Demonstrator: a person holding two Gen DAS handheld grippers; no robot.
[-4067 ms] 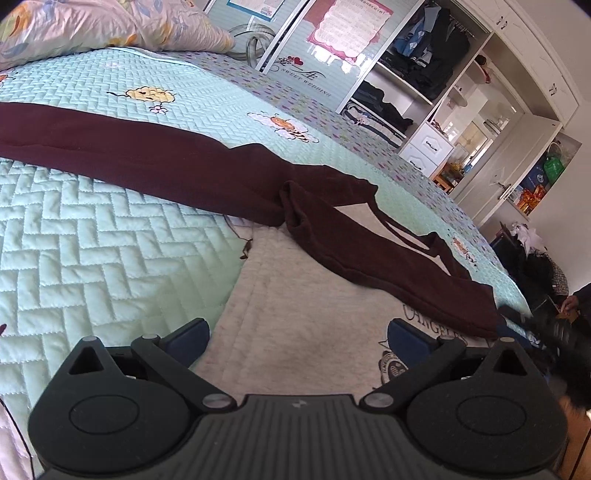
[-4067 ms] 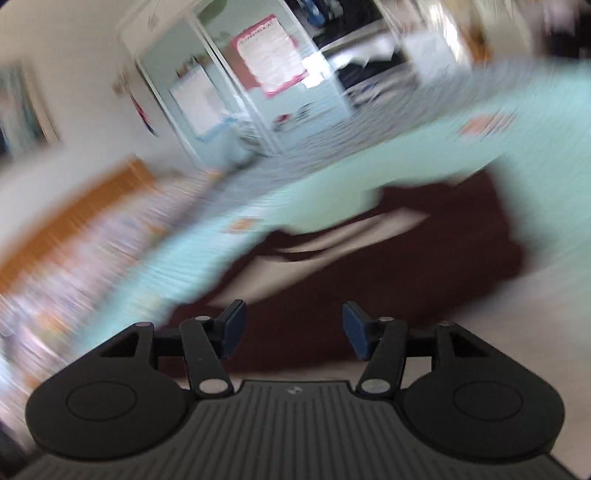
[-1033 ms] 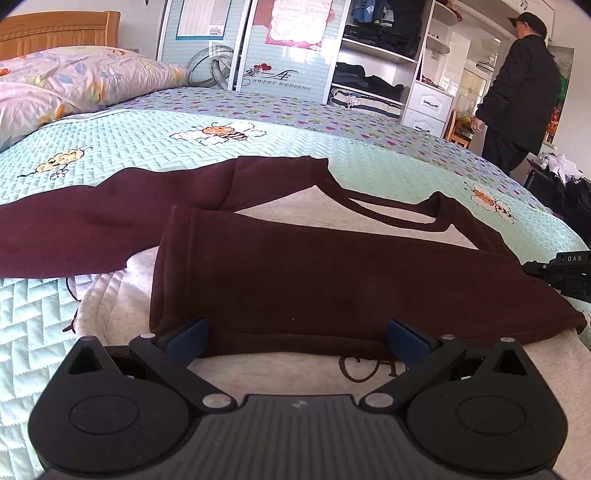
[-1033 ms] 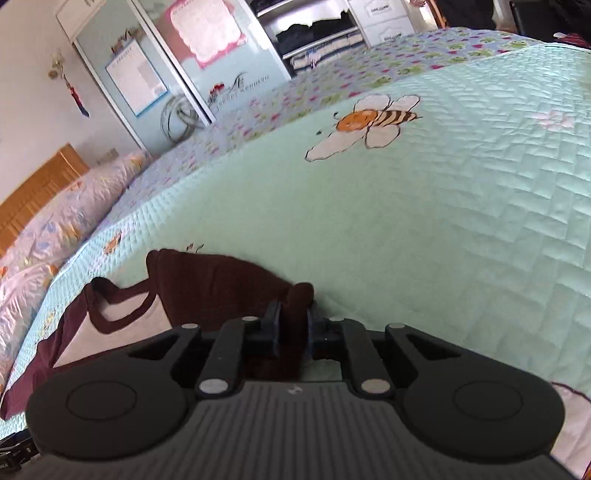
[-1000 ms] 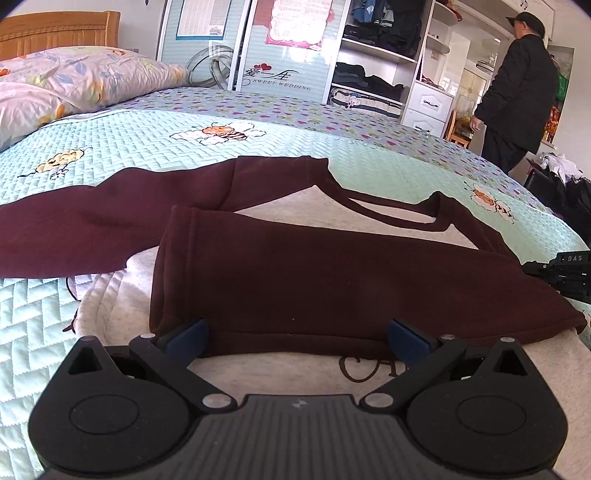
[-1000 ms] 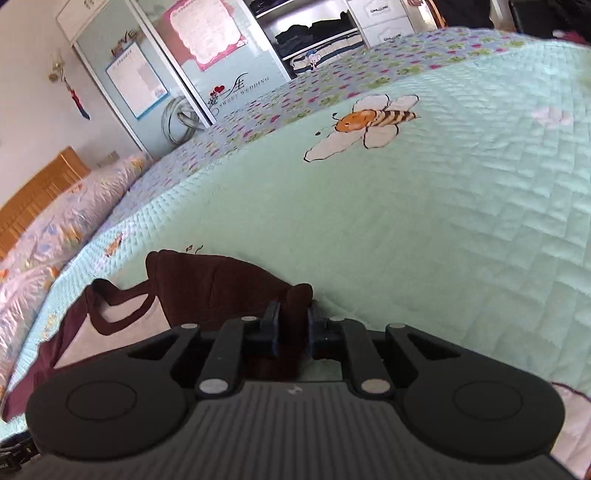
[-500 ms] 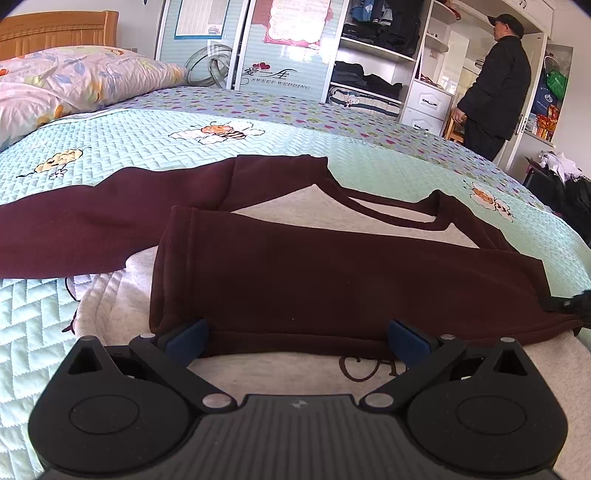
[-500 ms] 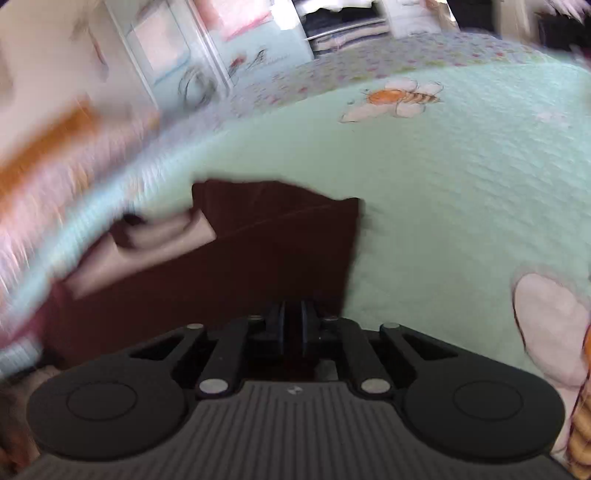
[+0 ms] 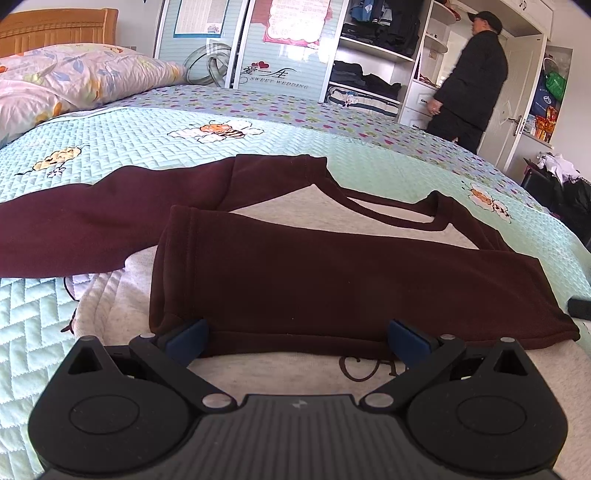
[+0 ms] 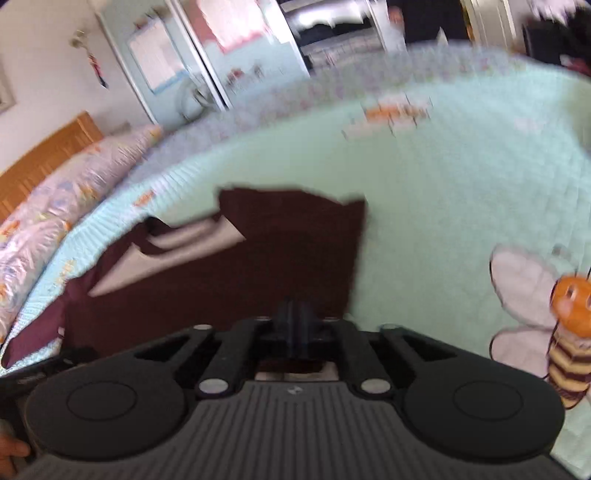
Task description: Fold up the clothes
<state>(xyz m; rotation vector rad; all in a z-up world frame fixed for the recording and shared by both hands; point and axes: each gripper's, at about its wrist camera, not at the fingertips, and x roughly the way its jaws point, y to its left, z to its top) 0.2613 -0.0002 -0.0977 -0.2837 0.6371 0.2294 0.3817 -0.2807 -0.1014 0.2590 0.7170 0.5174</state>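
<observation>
Here the folded maroon sleeve [image 9: 332, 288] lies between left tongs [image 9: 297, 338].

- Quilted mint bedspread [image 9: 122, 144] w/ bee prints covered the bed; floral purple band ran along far edge.
- Floral pillow [image 9: 74, 79] lay far left, wooden headboard [image 9: 59, 31] behind it.
- Sliding wardrobe doors [image 9: 258, 44] stood at the far wall, pink poster [image 9: 299, 22] on one, "Sweet Wedding" lettering lower down.
- Open shelves [image 9: 373, 55] to the right held dark folded clothing.
- Person in black jacket + cap [image 9: 469, 81] stood far right by white cupboard door [image 9: 517, 96].
- Dark bags [image 9: 565, 195] sat at the right edge, white item on top.
</observation>
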